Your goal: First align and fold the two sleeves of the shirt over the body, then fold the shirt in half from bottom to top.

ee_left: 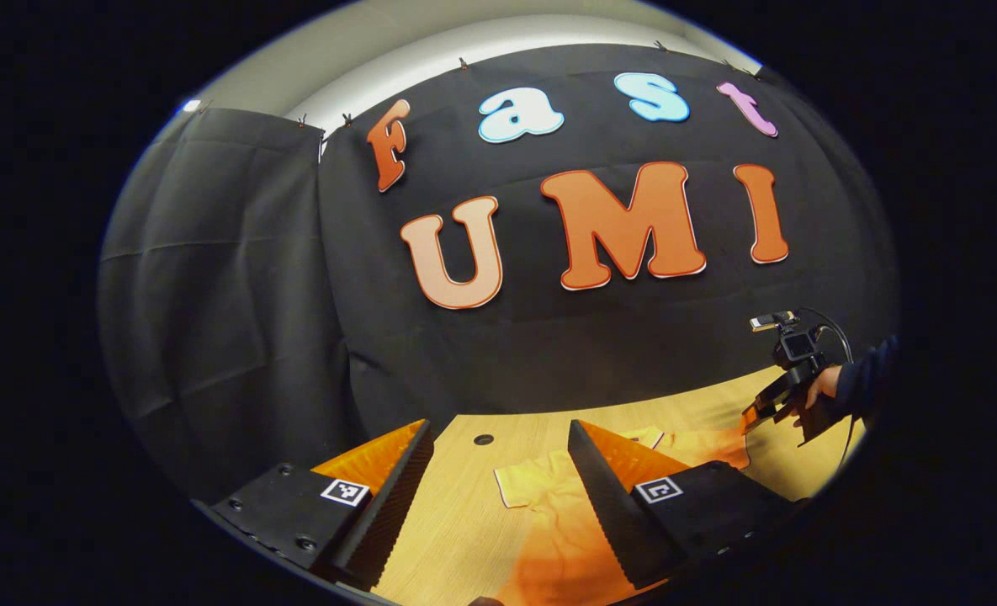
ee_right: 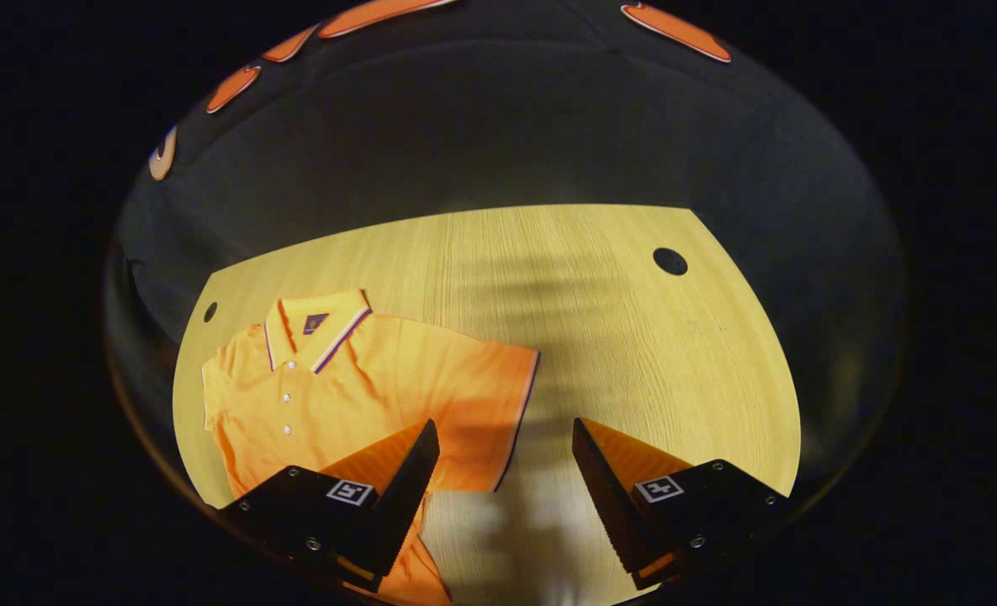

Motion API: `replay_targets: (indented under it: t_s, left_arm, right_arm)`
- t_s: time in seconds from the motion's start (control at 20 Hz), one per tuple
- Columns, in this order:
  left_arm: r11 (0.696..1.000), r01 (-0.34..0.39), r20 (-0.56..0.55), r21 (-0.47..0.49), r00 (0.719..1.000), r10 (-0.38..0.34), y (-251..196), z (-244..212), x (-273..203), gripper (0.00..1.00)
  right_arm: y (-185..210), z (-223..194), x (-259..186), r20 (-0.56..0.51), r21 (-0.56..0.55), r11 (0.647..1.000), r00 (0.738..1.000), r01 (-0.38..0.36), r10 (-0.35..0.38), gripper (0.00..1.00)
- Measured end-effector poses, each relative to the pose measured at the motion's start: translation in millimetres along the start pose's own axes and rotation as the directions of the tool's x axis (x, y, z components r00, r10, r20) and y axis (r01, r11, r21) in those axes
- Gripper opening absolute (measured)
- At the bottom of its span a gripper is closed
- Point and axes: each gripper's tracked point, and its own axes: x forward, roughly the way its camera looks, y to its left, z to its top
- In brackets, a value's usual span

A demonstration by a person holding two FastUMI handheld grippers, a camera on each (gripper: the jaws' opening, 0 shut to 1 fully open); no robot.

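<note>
Left gripper view. At the lower left and lower centre of the frame, the left gripper [ee_left: 498, 454] has its two fingers spread wide apart, with nothing between them but bare table [ee_left: 464, 505]. A small round hole [ee_left: 484, 439] in the table top lies between the fingers, toward the upper part of the gap. The orange shirt [ee_left: 548, 522] lies flat on the table at the lower centre, partly hidden behind the finger on the right side. At the far right edge, a hand [ee_left: 822, 387] in a dark sleeve [ee_left: 868, 374] holds the right gripper [ee_left: 755, 414] low at the shirt's far end; whether it touches the cloth cannot be told from this distance.

Right gripper view. The shirt [ee_right: 363, 379] occupies the lower left of the frame, collar [ee_right: 317, 328] toward the top, button placket facing up, one short sleeve [ee_right: 498, 404] extended toward the centre. The table [ee_right: 633, 353] fills the middle and right, with a larger round hole [ee_right: 670, 261] at the upper right. At the bottom, the right gripper [ee_right: 505, 450] has its fingers spread wide; the sleeve's hem lies in the gap between them, and neither finger presses on it.
</note>
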Motion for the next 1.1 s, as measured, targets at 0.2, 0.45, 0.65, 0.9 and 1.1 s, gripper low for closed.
replay_targets:
  t_s: [0.2,0.45,0.65,0.9,1.1]
  left_arm:
    - [0.999,-0.038,-0.042,0.008,0.998,0.038,0,-7,-1,0.99]
    - [0.998,-0.064,-0.063,0.023,0.996,0.065,-3,-8,-6,0.99]
    - [0.997,-0.067,-0.075,0.028,0.995,0.069,-9,-9,-8,0.98]
    - [0.999,-0.038,-0.083,0.037,0.996,0.041,-23,-8,-8,0.98]
    - [0.999,-0.023,-0.08,0.041,0.996,0.027,-27,-6,-10,0.99]
  right_arm:
    - [4,-4,34,-0.104,0.016,1.0,0.994,-0.012,0.014,0.92]
    - [8,-13,64,-0.225,0.03,0.999,0.974,-0.022,0.029,0.87]
    - [13,-24,75,-0.285,0.027,0.999,0.958,-0.029,0.036,0.7]
    - [11,-22,76,-0.267,-0.124,0.992,0.964,-0.038,0.003,0.42]
    - [28,-22,72,-0.288,-0.022,0.988,0.948,-0.151,0.139,0.15]
